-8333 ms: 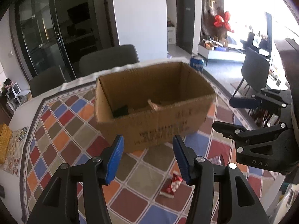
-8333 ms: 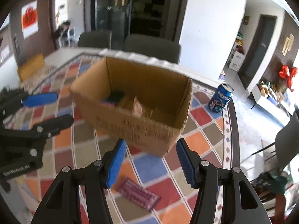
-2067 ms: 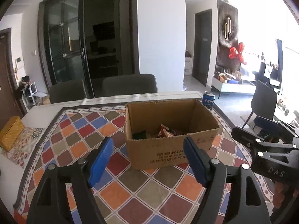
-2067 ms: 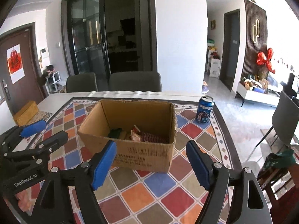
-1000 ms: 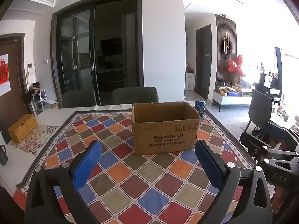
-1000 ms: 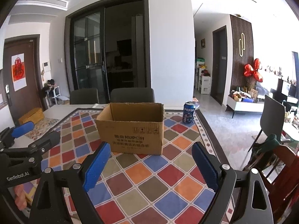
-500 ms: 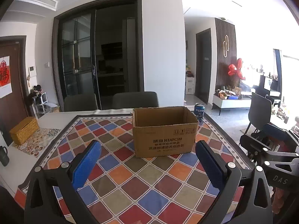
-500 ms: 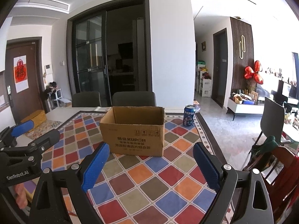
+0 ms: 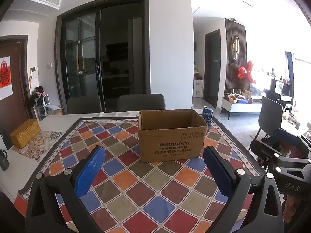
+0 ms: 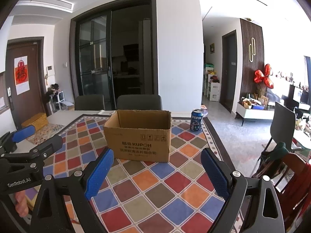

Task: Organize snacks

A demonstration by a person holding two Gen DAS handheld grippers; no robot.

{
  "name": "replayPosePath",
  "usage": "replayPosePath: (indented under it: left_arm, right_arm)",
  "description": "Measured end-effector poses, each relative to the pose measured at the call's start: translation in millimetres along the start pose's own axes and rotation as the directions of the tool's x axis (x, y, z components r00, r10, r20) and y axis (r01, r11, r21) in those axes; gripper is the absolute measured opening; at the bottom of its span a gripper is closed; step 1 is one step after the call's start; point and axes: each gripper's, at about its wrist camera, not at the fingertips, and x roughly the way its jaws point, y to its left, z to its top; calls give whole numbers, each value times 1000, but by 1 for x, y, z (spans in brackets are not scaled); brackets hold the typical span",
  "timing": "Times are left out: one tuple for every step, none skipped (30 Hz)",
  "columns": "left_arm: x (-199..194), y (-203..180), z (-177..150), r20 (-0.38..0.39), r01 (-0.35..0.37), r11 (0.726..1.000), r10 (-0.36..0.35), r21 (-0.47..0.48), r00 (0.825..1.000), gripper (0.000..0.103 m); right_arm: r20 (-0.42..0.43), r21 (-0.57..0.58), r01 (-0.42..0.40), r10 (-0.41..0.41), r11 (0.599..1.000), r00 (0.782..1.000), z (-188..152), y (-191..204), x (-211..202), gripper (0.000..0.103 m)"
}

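**Cardboard box centred on table, both grippers wide and empty**

Cardboard box (image 9: 171,135), open-topped, printed "KUPOH" on the near face, sits upright on the checkered tablecloth (image 9: 136,184), roughly mid-table. From this low angle only the inner back wall shows; contents, if any, can't be made out. No loose snacks visible on the cloth around it.

Left gripper (image 9: 154,171): blue pads spread wide, nothing between them, hovering over the near part of the table, well short of the box. Right gripper (image 10: 156,172): same, pads fully apart, empty, also well short of the box. Each gripper shows in the other's view: right one at the right edge of the left wrist view (image 9: 279,155), left one at the left edge of the right wrist view (image 10: 29,145), so they sit side by side.

Pepsi can (image 10: 196,120) stands upright on the table's far right, just beside the box's back right corner, not touching it. Yellow woven box (image 9: 25,133) at the far left edge, well apart from the cardboard box. Dark mug (image 9: 3,160) at the left edge. Two grey chairs (image 10: 139,102) behind the far side of the table.
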Motion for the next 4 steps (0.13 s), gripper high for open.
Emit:
replayPosePath:
  left_arm:
    - [0, 0, -1, -1, -2, 1000, 2, 0, 1000, 103]
    - [1, 0, -1, -4, -1, 1000, 1, -1, 1000, 103]
    - [1, 1, -1, -7, 1, 1000, -1, -4, 1000, 103]
    - [2, 1, -2, -10, 2, 1000, -3, -7, 1000, 103]
  right_arm:
    - [-2, -2, 1, -1, 1000, 1000, 0, 0, 0, 92]
    - [-6, -4, 1, -1, 1000, 1000, 0, 0, 0, 92]
    - [-7, -5, 1, -1, 1000, 1000, 1, 0, 1, 92]
    - [-10, -5, 1, -1, 1000, 1000, 1, 0, 1, 92]
